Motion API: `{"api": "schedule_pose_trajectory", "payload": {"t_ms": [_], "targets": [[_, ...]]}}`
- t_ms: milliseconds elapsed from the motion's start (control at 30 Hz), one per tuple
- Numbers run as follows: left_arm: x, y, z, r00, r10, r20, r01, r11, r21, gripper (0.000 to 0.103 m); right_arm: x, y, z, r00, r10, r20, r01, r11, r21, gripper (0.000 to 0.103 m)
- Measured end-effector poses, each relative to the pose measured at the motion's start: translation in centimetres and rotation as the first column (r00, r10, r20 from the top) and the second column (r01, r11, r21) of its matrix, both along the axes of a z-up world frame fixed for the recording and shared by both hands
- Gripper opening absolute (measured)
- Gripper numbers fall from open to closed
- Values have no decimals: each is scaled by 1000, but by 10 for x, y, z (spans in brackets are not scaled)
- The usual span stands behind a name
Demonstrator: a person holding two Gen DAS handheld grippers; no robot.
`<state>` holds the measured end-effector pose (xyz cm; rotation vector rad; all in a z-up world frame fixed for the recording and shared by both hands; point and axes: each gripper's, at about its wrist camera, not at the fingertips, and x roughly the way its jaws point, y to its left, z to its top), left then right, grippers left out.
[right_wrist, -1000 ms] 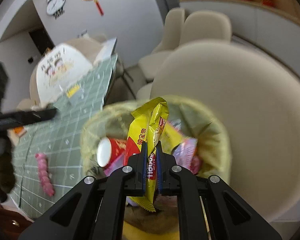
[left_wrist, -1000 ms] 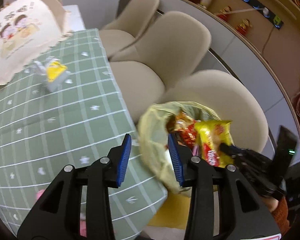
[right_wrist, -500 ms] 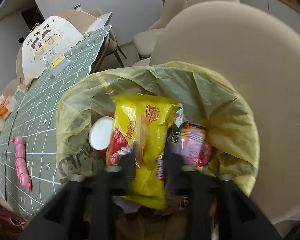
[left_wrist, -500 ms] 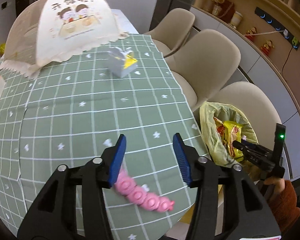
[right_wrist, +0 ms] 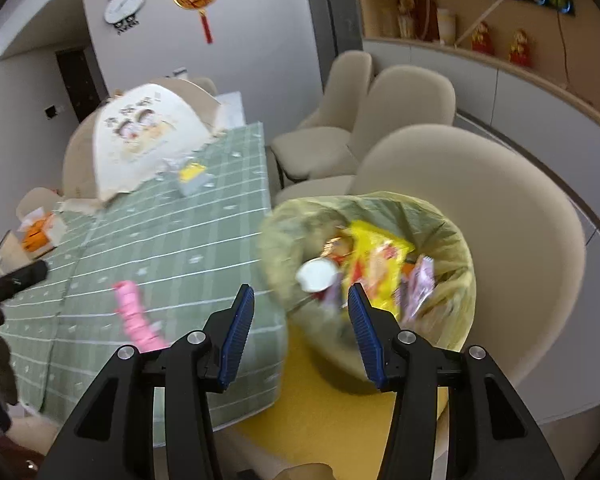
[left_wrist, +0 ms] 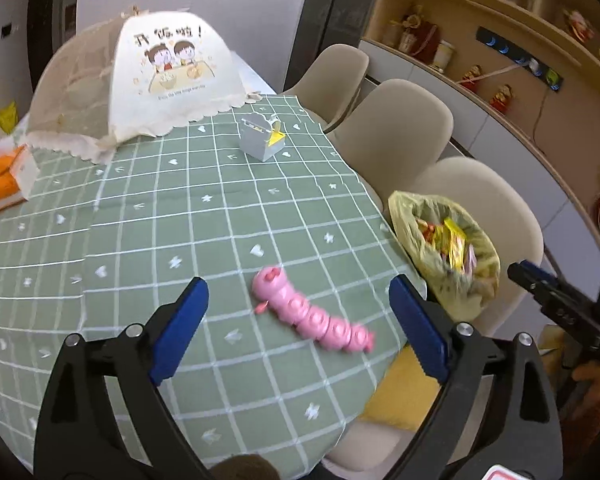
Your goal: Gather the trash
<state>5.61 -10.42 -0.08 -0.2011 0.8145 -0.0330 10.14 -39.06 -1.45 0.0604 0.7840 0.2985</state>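
Note:
A yellow trash bag [left_wrist: 428,212] sits on a beige chair seat beside the table; it also shows in the right wrist view [right_wrist: 452,236]. A yellow snack wrapper [right_wrist: 380,264] and other trash lie inside it. My left gripper [left_wrist: 298,314] is wide open and empty above the green tablecloth, around a pink caterpillar toy [left_wrist: 308,312]. My right gripper [right_wrist: 300,316] is open and empty, just above the bag's near rim. A grey and yellow carton [left_wrist: 262,140] stands farther back on the table.
A mesh food cover [left_wrist: 140,80] stands at the table's far end, an orange tissue box [left_wrist: 0,176] at its left. Beige chairs [left_wrist: 400,136] line the table's right side. A yellow cushion [right_wrist: 324,412] lies on the chair under the bag.
My right gripper opened, dropped the yellow wrapper into the bag and pulled back. My left gripper swung away from the bag to over the table and opened wider around the pink toy.

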Motion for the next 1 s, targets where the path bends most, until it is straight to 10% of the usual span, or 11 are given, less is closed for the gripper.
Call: {"api": "schedule_pose_trajectory", "payload": {"t_ms": [500,1000], "targets": [[-118,1,26,992,-68,111,48,983,175,87,-155,84,17,998,0,68,-4,999,49,46],[-144,20,42,986,-28,166,-7,977,211,87,-170,108,38,991,17,132,-22,999,36,46]]}}
